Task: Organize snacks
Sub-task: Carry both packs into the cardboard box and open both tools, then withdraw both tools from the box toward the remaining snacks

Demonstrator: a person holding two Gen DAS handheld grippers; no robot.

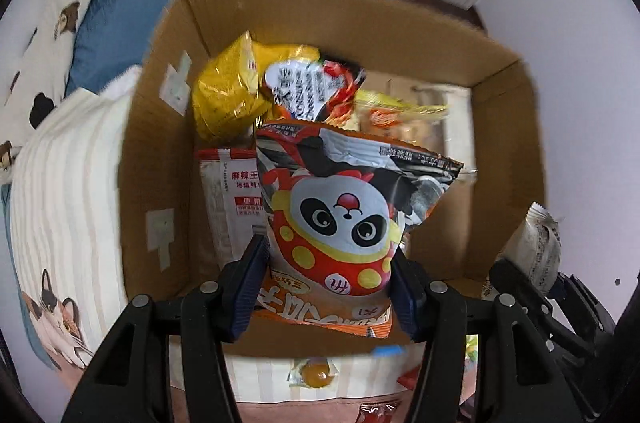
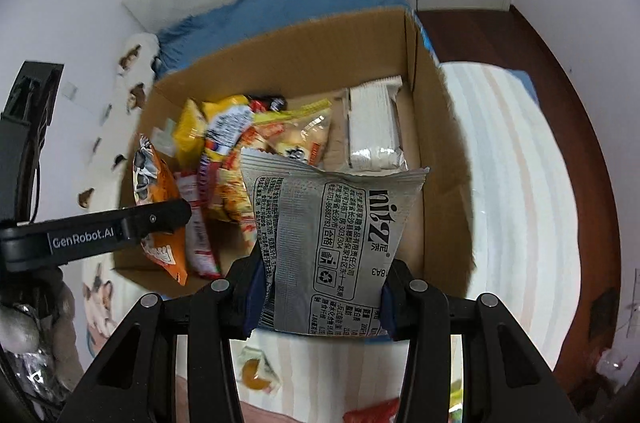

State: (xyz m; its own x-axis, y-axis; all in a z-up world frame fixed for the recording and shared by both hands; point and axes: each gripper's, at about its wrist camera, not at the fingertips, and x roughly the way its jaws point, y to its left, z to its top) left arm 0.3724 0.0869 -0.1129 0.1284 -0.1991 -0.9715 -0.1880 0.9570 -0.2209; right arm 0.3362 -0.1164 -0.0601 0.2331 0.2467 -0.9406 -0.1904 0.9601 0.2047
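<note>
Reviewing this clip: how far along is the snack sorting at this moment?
Partly done. Several packets, including a yellow bag and a white pack, already lie in the cardboard box. In hand: the left gripper holds the panda bag and the right gripper the grey packet, both over the box. Left: a wrapped orange sweet and some red wrappers on the bed.

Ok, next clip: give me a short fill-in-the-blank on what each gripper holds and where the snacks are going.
1. The left gripper is shut on an orange bag printed with a cartoon ____.
2. The right gripper is shut on a ____-coloured packet.
3. Both bags hang over an open ____ box that already holds snacks.
4. A yellow bag lies ____ the box.

Missing words: panda; silver; cardboard; inside
</note>
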